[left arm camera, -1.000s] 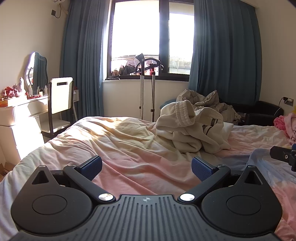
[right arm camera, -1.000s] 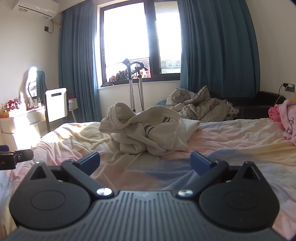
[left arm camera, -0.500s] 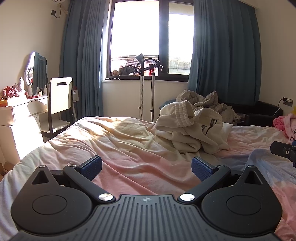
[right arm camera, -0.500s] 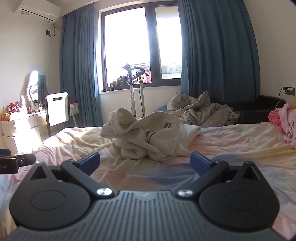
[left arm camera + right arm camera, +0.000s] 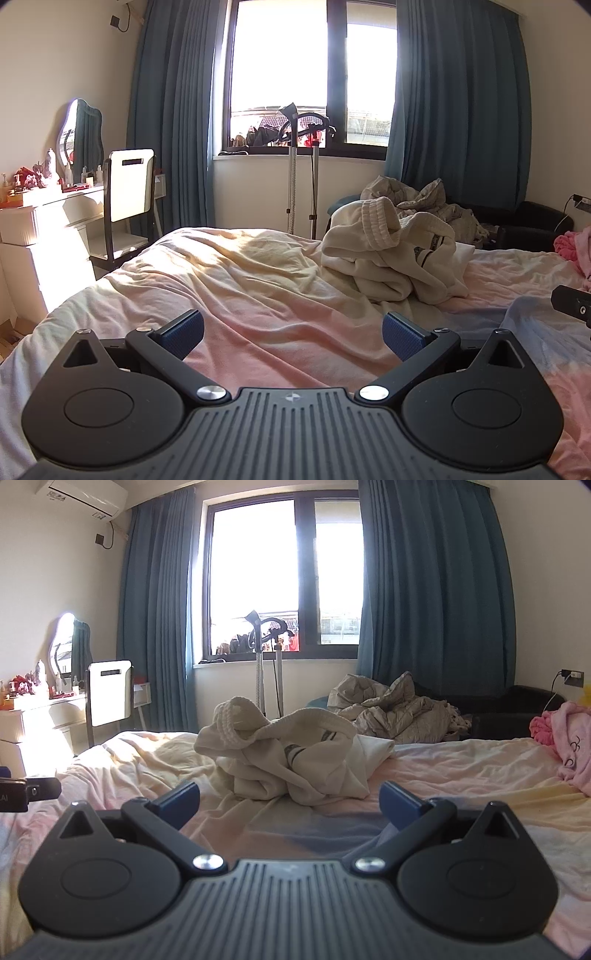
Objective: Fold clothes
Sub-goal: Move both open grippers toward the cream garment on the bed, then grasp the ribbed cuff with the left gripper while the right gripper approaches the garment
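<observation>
Right claw (image 5: 290, 803) nearer crumpled sweatshirt (image 5: 291, 758) ahead.

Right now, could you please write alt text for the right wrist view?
An open right gripper hovers over a bed, aimed at a crumpled cream sweatshirt lying just ahead. Behind are blue curtains framing a bright window, and pink clothing lies at the right edge.

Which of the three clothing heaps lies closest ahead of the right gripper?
The cream sweatshirt, crumpled mid-bed; the beige pile sits beyond the bed, the pink garment at its right edge.
</observation>
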